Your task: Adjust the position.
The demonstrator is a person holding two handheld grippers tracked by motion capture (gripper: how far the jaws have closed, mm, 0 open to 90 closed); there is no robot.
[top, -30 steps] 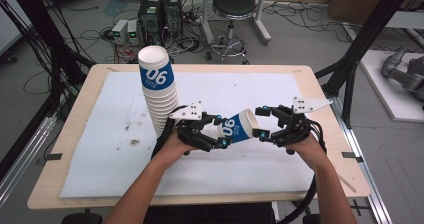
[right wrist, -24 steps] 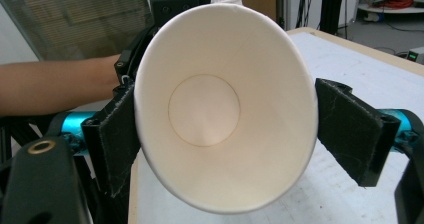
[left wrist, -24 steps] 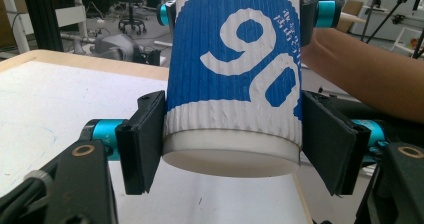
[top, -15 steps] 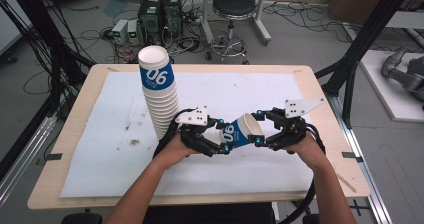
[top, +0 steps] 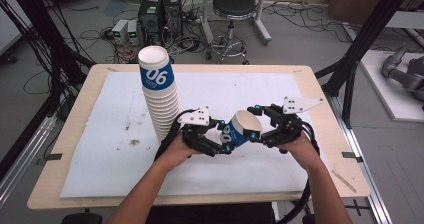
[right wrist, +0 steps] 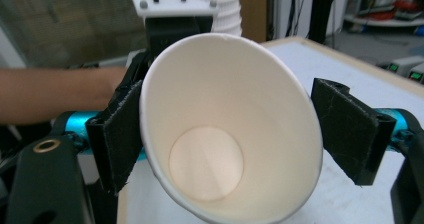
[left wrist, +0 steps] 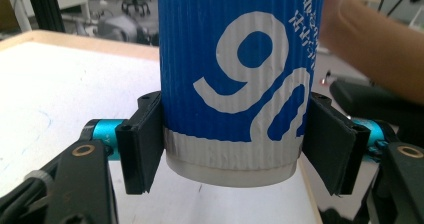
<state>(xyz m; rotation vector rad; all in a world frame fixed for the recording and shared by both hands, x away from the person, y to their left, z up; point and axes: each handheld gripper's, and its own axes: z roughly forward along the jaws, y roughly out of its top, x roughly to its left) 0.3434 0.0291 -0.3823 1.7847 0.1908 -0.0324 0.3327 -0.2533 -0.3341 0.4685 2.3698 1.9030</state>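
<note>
A blue and white ribbed paper cup (top: 237, 130) marked 06 is held tilted above the white mat, mouth toward the right hand. My left gripper (top: 225, 140) is shut on its lower part; in the left gripper view both pads (left wrist: 145, 144) press the cup (left wrist: 235, 59) near its base. My right gripper (top: 254, 122) stands open, its jaws either side of the rim. In the right gripper view the empty cup (right wrist: 215, 109) opens toward the camera, with the left pad (right wrist: 117, 134) against the rim and the right pad close beside it.
A tall leaning stack of the same cups (top: 159, 91) stands on the white mat (top: 280, 86), just left of the left hand. The mat covers most of the wooden table (top: 320, 79). A stool (top: 232, 6) and computer cases stand on the floor beyond.
My right gripper has moved left toward the cup until its jaws straddle the rim. The left gripper has kept its hold and shifted slightly right.
</note>
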